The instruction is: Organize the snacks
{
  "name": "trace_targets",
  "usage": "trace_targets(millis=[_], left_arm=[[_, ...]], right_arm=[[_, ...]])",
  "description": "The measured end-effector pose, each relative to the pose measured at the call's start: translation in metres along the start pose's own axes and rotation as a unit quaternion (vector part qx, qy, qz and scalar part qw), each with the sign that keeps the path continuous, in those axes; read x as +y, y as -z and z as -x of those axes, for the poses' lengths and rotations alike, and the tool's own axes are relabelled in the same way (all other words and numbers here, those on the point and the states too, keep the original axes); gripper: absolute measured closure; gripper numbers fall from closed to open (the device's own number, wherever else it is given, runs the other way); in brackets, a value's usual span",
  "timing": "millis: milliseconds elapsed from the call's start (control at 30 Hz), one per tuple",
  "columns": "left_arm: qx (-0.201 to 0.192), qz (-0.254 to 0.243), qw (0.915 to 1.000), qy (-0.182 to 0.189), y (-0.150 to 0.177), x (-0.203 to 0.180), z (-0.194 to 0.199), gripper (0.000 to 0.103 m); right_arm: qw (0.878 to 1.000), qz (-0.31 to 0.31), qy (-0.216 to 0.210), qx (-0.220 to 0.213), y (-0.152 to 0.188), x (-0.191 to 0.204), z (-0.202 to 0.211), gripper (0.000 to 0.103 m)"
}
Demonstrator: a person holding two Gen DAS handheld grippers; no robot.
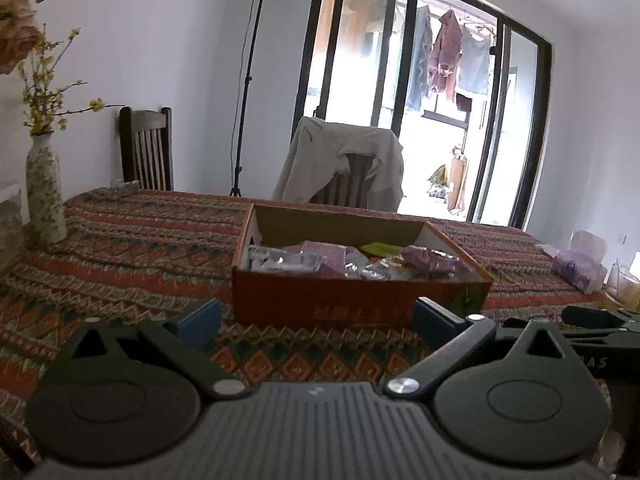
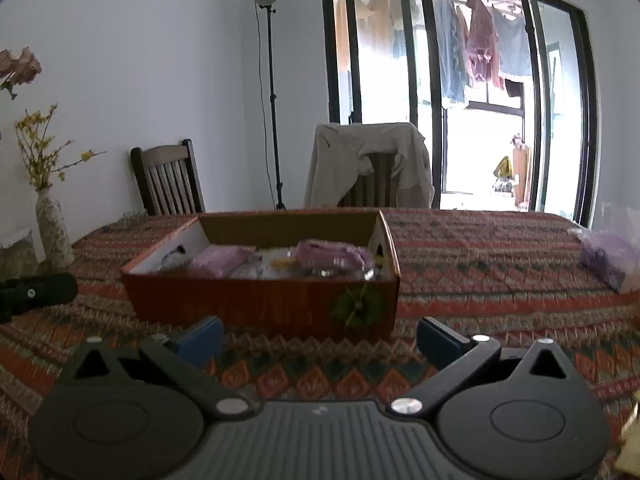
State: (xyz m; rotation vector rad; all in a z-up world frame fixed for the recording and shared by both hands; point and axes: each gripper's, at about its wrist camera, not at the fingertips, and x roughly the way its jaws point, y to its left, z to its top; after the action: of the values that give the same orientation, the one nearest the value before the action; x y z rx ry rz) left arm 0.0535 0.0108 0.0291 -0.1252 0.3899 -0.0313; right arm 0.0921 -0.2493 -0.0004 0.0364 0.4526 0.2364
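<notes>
Patterned red cloth covers the table under both my tools, with a white wall and a glazed balcony door behind. My left gripper is spread wide, its blue pads well apart with nothing between them, low over the cloth and just short of the box. My right gripper is the same: wide open, empty, facing the box's long orange side. In the left view the right tool's black body shows at the far right edge; in the right view the left tool shows as a dark shape at the left edge. The box is open-topped cardboard, orange outside and pale inside, and the snacks lie in it in a loose heap: purple packets, some silvery or clear wrappers, one yellow-green piece. I judge them light, soft and crinkly, the foil likely slippery, the contents perhaps crushable, so I would pinch a packet by its sealed edge or a flat end, not squeeze its middle. The box looks stiff enough to be nudged by its wall. More purple packets in a clear bag sit well apart on the right of the table. Writing runs along the box's near side in the left view, but it is too blurred to read; a green flower-like print marks its near right corner. A vase of yellow sprigs stands at far left, two chairs beyond, one draped with a jacket, and a lamp stand between them.
</notes>
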Motion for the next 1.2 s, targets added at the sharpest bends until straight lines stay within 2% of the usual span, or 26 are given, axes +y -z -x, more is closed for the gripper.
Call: trace_targets(millis=[233,533,1200], left_arm=[[0.016,-0.012,0.9997,-0.014,0.018,-0.002,0.014,0.000],[0.043,-0.015,0.9989,-0.013,0.036,-0.005,0.016,0.000],[0.042,-0.025,0.9988,-0.009,0.040,-0.011,0.019,0.000]], right_arm=[[1.000,-0.001,0.001,0.014,0.016,0.003,0.017,0.000],[0.999,-0.007,0.005,0.030,0.029,0.002,0.021,0.000],[0.999,-0.009,0.006,0.032,0.030,0.002,0.024,0.000]])
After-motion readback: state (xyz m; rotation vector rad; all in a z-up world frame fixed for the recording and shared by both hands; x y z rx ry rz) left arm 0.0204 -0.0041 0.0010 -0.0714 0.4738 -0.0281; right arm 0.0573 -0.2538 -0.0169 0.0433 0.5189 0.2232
